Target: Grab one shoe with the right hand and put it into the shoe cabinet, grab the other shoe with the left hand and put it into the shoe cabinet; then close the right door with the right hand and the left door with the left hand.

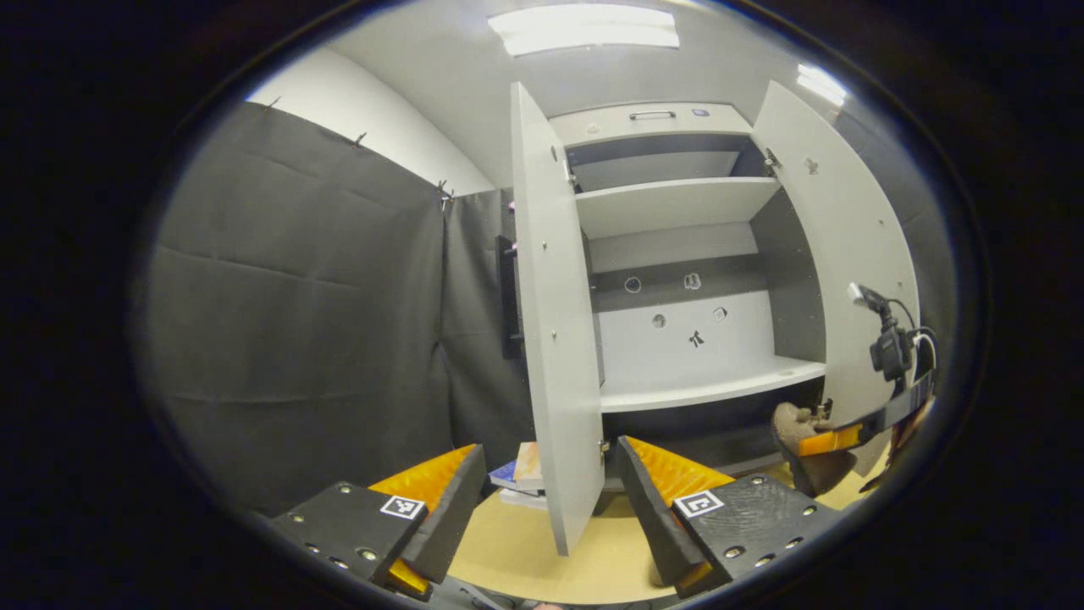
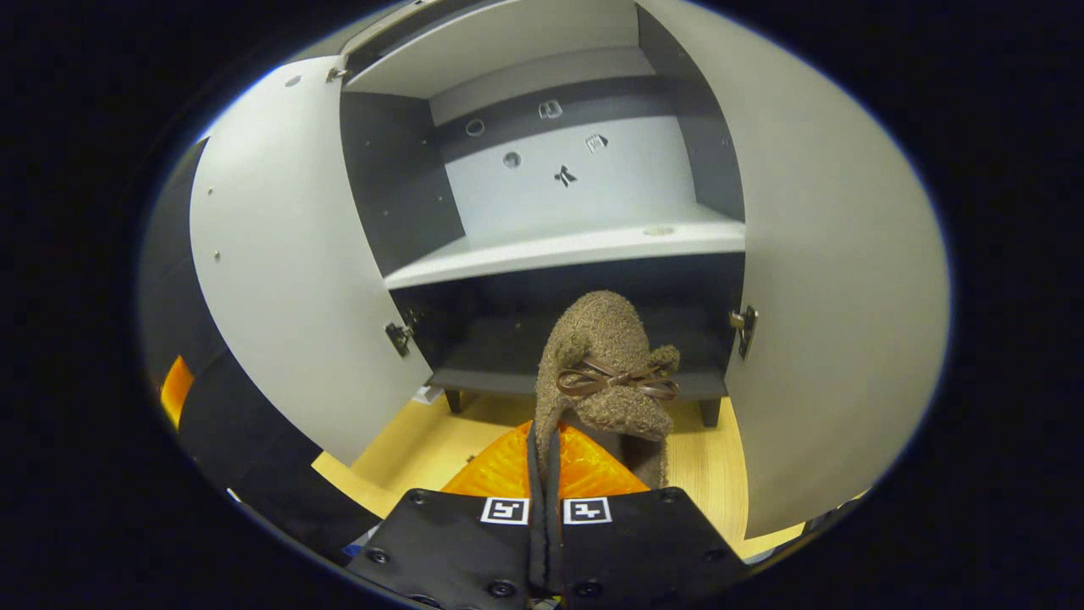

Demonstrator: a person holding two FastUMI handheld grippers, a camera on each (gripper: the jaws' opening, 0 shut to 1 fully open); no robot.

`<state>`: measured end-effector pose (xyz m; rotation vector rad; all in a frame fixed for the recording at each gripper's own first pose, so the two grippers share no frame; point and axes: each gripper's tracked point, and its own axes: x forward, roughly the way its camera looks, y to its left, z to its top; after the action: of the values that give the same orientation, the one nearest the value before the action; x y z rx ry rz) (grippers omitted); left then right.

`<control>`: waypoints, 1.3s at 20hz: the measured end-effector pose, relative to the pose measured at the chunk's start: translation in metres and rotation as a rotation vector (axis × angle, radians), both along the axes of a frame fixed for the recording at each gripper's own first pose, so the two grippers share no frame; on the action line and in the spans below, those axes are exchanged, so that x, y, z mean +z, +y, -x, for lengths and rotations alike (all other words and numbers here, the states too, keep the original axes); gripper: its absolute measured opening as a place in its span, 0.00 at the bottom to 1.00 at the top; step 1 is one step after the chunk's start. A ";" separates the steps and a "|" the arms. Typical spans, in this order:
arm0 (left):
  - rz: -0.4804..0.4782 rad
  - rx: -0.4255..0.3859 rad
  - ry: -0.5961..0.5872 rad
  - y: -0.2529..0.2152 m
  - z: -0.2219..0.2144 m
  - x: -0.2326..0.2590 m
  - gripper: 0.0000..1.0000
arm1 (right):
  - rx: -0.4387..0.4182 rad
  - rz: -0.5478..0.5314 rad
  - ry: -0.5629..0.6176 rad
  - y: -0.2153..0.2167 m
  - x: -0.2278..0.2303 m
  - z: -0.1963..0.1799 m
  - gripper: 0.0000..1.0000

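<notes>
The right gripper [image 2: 542, 462], at lower centre, is pinching the brown shoe [image 2: 605, 364] by its edge, toe toward the shoe cabinet [image 2: 567, 246] for insertion; the left gripper [image 1: 550, 487] is waiting, fingers apart and empty.

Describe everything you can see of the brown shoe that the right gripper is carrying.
The shoe is a brown slipper of fuzzy, fleece-like material, with a thin, shiny brown bow across its top. The right gripper is shut on its edge, both fingers pressing together on it, so it is held in the air with its toe pointing toward the dark bottom compartment of the open shoe cabinet. In the left gripper view the shoe hangs in front of the cabinet's lowest level, above the wooden floor.
</notes>
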<state>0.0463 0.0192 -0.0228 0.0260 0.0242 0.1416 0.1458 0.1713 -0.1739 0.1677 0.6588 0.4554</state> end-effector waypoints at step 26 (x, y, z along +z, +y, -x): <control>-0.035 0.164 0.013 0.056 -0.004 0.002 0.97 | -0.072 0.022 -0.308 0.036 0.127 -0.220 0.00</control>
<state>0.0505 0.0751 -0.0208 0.0597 0.0370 0.3055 0.3655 0.2070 -0.0470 0.0971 0.3543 0.3940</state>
